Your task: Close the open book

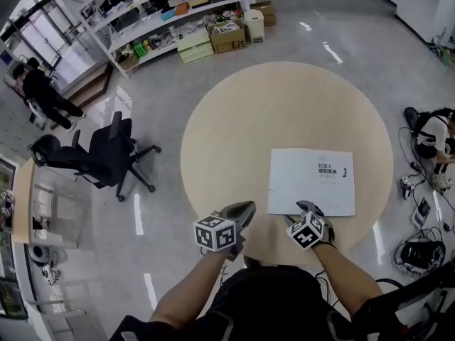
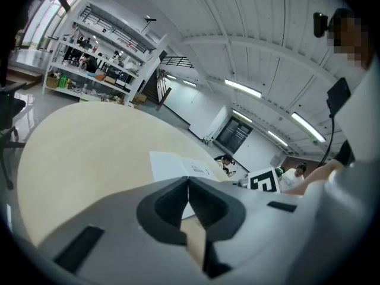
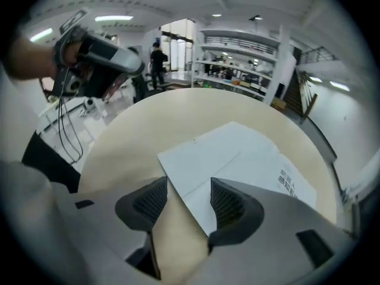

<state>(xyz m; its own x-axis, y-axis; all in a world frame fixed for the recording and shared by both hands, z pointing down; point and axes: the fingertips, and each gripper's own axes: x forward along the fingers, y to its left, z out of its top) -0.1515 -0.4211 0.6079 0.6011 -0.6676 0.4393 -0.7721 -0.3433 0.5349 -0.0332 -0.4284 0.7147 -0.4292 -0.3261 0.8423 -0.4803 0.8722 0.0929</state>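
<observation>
Head view | flat white rectangular book point(image 1: 311, 181) closed | round beige table point(image 1: 234, 112)

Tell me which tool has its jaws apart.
The right tool, near the book: its jaws stand apart. The left tool has them together.

1. We see the book point(image 1: 313, 182) as a thin white volume with its cover facing up. A small block of dark print sits near the cover's far right corner.
2. We find it closed and lying flat on the round, pale desk point(image 1: 242, 112), with a faint crease line running across the cover parallel to one edge.
3. We place it on the desk's right half, nearer the desk's near edge than its far one, its long sides roughly along that near edge.
</observation>
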